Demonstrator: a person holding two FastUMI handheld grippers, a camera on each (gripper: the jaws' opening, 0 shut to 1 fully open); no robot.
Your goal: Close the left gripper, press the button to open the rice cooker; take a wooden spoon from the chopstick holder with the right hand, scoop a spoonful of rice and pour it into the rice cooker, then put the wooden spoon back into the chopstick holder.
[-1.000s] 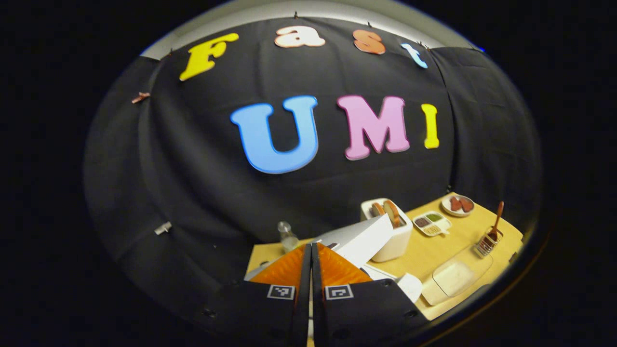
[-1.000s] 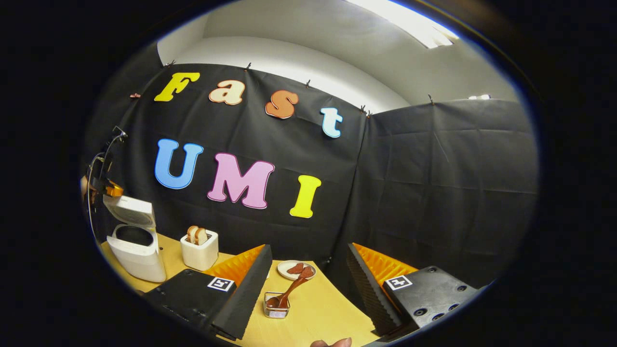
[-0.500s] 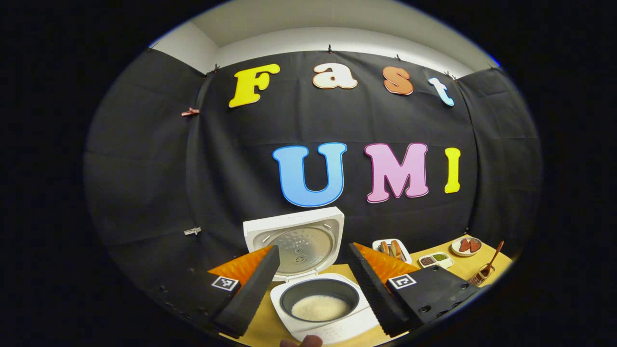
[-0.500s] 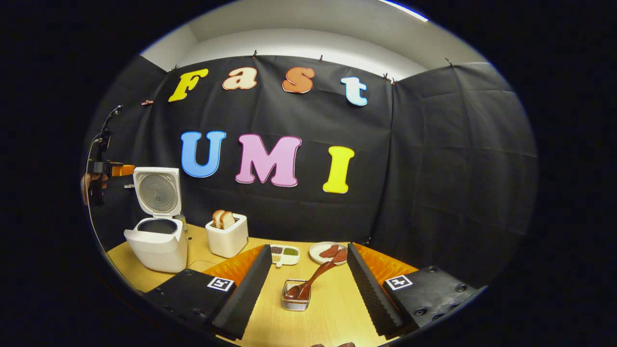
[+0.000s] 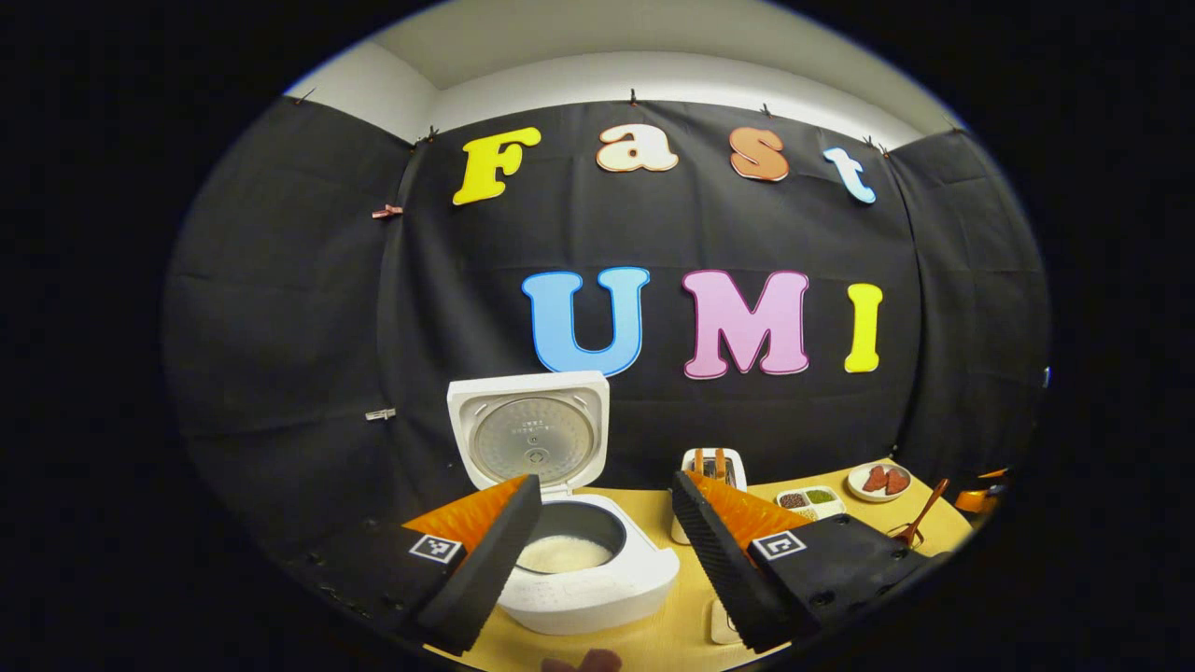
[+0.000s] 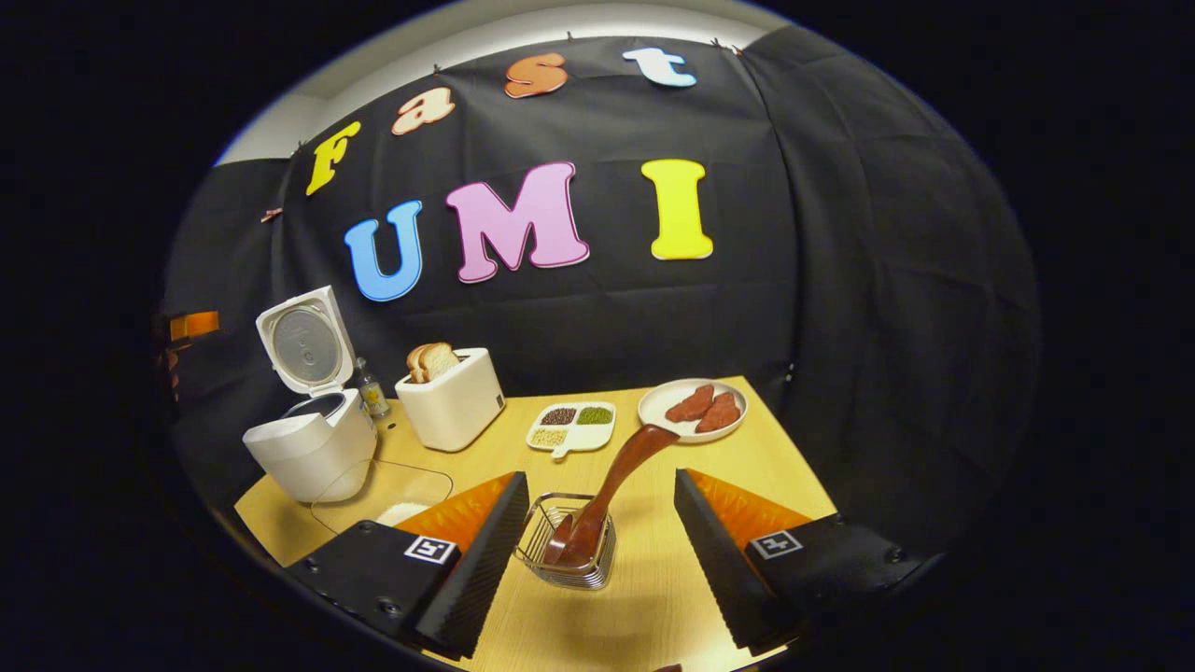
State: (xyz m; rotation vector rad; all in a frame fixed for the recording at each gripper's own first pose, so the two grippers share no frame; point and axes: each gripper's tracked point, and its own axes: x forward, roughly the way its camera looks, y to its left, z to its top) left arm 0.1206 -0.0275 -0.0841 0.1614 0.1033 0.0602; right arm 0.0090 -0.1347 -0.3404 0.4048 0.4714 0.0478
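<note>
With the rice cooker (image 5: 569, 523) open, the right claw (image 6: 597, 551), spread wide and empty, frames the wooden spoon (image 6: 611, 495) in the chopstick holder (image 6: 568, 555); gripping its handle comes next.

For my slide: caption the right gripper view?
Open right gripper approaches wooden spoon in chopstick holder; rice cooker open.

Both views were dim but sharp, w/ light from overhead falling evenly on the tabletop (image 6: 738, 467), soft shadows under things, a faint sheen on the rice cooker (image 5: 597, 588) lid, and heavy fisheye bending toward edges.
</note>
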